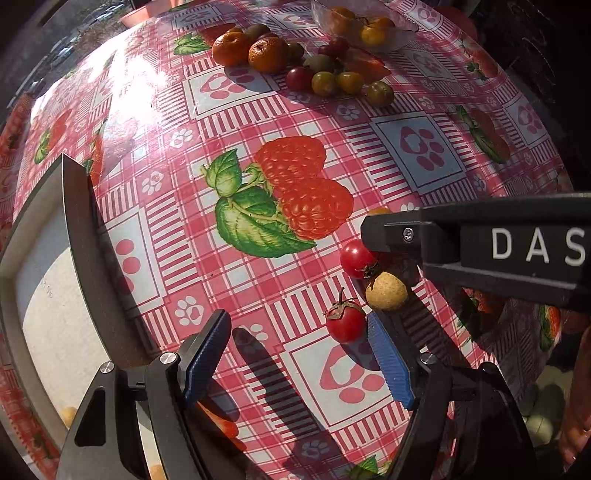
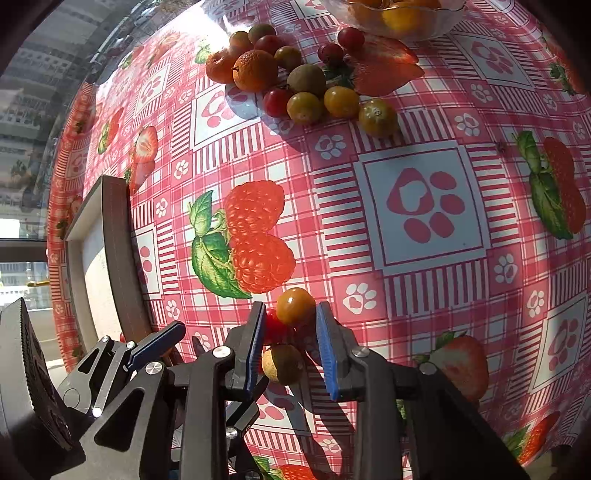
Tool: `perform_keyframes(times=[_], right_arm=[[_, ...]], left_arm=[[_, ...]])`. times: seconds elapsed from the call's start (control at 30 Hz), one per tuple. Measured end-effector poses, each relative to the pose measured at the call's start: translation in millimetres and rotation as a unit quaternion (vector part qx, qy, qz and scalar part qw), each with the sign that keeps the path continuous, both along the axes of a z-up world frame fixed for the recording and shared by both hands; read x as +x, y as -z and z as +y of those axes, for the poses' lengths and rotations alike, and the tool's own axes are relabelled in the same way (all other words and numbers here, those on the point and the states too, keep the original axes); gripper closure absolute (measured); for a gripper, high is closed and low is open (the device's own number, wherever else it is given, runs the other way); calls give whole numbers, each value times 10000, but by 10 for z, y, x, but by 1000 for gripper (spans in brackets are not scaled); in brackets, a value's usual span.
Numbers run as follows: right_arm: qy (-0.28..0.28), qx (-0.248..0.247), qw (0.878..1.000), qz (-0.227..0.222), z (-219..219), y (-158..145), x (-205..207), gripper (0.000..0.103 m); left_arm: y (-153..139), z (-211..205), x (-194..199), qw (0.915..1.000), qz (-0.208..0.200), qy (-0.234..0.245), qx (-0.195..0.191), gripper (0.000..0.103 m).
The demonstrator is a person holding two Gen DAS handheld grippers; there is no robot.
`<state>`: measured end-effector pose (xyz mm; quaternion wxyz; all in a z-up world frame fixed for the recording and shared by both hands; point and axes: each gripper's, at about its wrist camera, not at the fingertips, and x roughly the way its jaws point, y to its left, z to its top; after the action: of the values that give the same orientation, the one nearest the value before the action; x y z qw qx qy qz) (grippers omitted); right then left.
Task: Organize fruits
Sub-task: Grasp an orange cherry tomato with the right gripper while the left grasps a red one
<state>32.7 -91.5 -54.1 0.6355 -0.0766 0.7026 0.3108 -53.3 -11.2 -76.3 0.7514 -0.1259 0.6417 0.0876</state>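
Note:
In the left wrist view my left gripper is open and empty over the tablecloth; a red cherry tomato with a stem lies by its right finger. A tan round fruit and a second red tomato lie beside the right gripper's black finger. In the right wrist view my right gripper is open around an orange cherry tomato, with a red tomato and the tan fruit between its fingers. I cannot tell whether the pads touch them.
A pile of mandarins, cherry tomatoes and a kiwi lies at the far side, next to a glass bowl of orange fruit. A grey-rimmed white tray stands at the left, also in the right wrist view.

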Motion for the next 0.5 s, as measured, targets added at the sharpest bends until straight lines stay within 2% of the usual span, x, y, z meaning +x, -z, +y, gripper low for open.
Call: perform_keyframes(times=[0.17,0.3,0.5], right_arm=[[103,44,9999,85,-178,25,89,73],[-125,52,9999,2,-56,26,62,72],[-288,231,9991,203,50,61,71,75]], left_arm=[[55,-78,54,9999,73,31,116,26],[54,-109,81,9999,65,-135,32,26],[57,-44,79,9998,104,-176,31,26]])
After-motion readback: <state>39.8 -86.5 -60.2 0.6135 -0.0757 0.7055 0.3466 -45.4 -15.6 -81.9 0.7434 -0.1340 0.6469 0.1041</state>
